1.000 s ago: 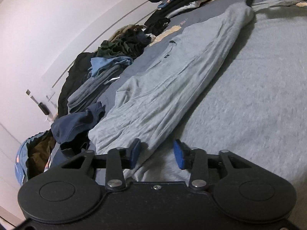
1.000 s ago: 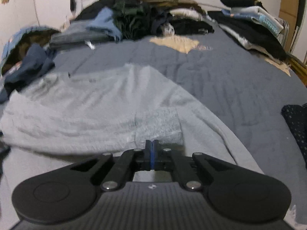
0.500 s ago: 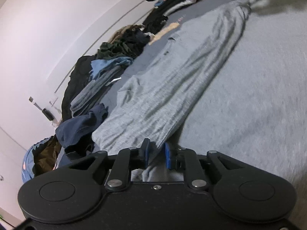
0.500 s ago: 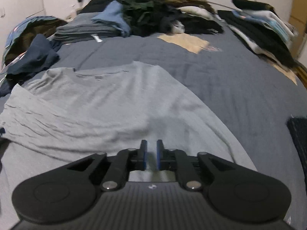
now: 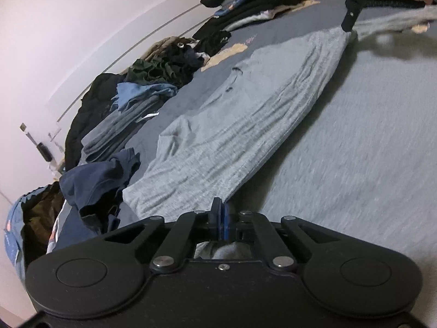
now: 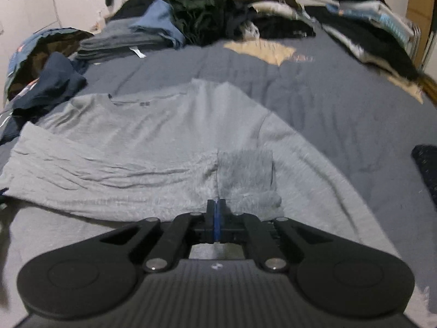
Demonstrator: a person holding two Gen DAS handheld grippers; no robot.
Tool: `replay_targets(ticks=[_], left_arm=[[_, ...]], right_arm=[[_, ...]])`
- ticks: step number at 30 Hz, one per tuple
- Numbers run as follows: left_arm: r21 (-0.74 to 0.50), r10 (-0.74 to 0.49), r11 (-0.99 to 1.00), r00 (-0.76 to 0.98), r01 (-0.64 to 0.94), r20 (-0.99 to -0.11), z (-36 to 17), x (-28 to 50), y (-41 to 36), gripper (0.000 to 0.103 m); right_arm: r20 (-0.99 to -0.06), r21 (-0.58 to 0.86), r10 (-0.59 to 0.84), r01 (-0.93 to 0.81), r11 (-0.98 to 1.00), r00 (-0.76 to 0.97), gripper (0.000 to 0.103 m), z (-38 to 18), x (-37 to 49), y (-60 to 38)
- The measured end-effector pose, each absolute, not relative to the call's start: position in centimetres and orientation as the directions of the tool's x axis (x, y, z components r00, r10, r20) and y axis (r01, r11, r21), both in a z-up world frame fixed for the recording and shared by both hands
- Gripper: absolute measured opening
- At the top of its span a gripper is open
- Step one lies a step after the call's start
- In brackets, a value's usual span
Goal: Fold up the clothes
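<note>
A bed (image 6: 314, 104) with a slate-blue cover fills both views, with heaps of dark clothes (image 6: 207, 11) along its far side below a pale wall. A grey T-shirt (image 6: 142, 147) lies spread across the near half, one side folded over itself. The left gripper (image 5: 220, 213) has its jaws pressed together on the shirt's folded edge at one end. The right gripper (image 6: 215, 213) has its jaws closed on the same fold, beside a sleeve (image 6: 245, 172).

Shirt (image 6: 153, 147) on bed (image 6: 341, 104), clothes piles (image 6: 191, 13) behind.
</note>
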State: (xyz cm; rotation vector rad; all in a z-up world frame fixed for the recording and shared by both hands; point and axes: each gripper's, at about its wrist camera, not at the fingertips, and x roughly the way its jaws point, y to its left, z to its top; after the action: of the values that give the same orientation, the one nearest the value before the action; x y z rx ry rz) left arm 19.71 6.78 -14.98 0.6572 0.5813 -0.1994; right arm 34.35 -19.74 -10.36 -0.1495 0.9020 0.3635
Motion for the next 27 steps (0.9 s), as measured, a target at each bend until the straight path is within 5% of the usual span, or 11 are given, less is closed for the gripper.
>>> replay_targets(ticks=[9,13,17,21,27], left_arm=[[0.554,0.055,0.711,0.751,0.433,-0.658,-17.2,19.7,6.6,0.01],[0.398,-0.053,0.812,0.733,0.427,-0.678,-13.8,19.6,8.6,0.047],[0.289,-0.092,0.9,0.79,0.326,-0.606,-11.2,20.1,10.3,0.047],[0.154,-0.172,0.938,0.805,0.31,-0.568,-8.6,22.4,12.0,0.045],[0.078,-0.386,0.848,0.711,0.525,-0.588,-5.9,29.0,8.4,0.045]], right_arm=[[-0.832,-0.051,0.164,-0.367,0.929,0.53,0.004,-11.9,34.2,-19.6],[-0.78,0.015,0.234,-0.356,0.934,0.58,0.014,-8.3,33.3,-20.1],[-0.725,0.015,0.29,-0.406,0.914,0.625,0.039,-5.2,33.8,-18.2],[-0.721,0.022,0.255,-0.346,0.938,0.645,0.039,-6.0,34.3,-18.6],[-0.725,0.102,0.227,-0.225,0.969,0.65,0.039,-9.2,33.1,-22.7]])
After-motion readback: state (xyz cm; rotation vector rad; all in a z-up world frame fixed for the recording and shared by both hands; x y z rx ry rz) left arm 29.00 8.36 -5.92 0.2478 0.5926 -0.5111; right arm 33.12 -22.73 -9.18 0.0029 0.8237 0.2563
